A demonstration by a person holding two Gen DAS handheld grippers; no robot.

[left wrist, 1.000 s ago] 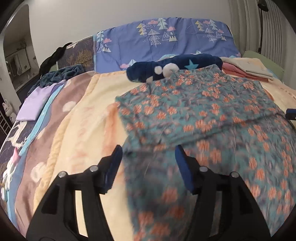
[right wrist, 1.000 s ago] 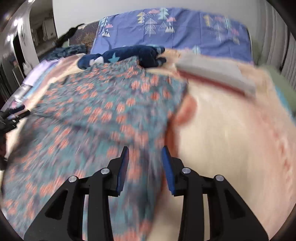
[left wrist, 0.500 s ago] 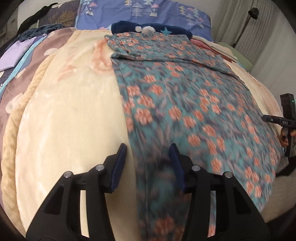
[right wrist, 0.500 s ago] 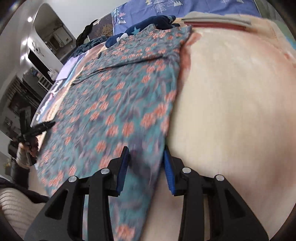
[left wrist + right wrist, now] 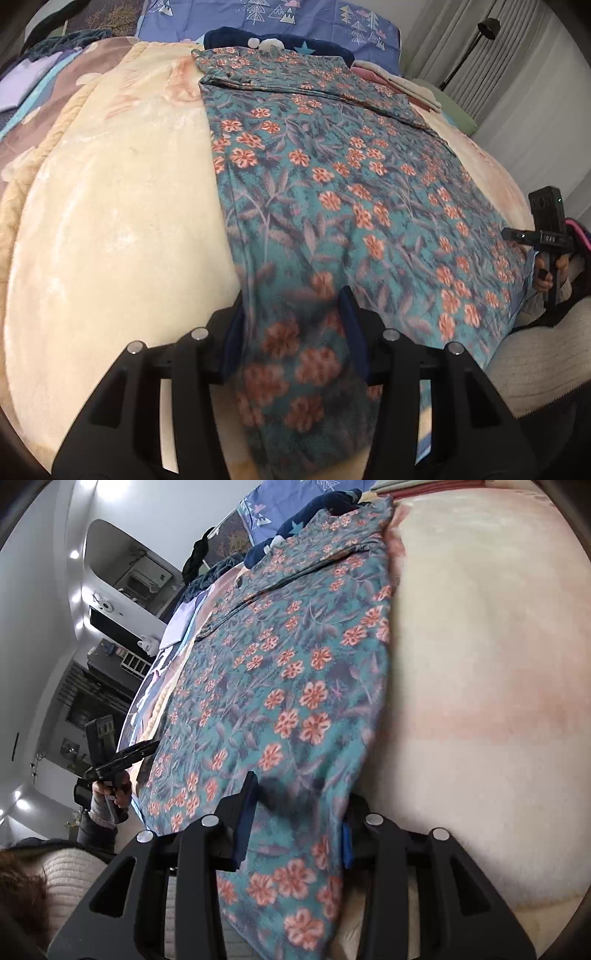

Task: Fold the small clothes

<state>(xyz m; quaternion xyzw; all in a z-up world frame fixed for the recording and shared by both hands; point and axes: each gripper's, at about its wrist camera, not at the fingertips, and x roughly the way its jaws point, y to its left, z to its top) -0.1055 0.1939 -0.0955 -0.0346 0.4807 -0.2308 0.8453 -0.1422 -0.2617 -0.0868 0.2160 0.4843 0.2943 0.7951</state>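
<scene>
A teal garment with orange flowers [image 5: 332, 177] lies spread lengthwise on a cream blanket [image 5: 110, 229], its far end folded over. My left gripper [image 5: 291, 325] stands at the near left corner, its jaws apart with the garment's edge passing between them. My right gripper [image 5: 299, 816] stands at the near right corner of the same garment [image 5: 288, 686], its jaws apart with the hem between them. Each gripper shows in the other's view, the right one [image 5: 543, 236] and the left one [image 5: 122, 757], held in a hand at the bed's near edge.
A dark blue star-print item [image 5: 280, 40] lies behind the garment, before a blue tree-print pillow [image 5: 288, 18]. Folded pink and cream clothes [image 5: 399, 81] sit at the far right. Other bedding [image 5: 44, 81] lies at the left. A floor lamp [image 5: 476, 40] and curtains stand beyond.
Both grippers drew back along the garment from its far folded end to its near hem. The jaws of both stand a little wider around the fabric.
</scene>
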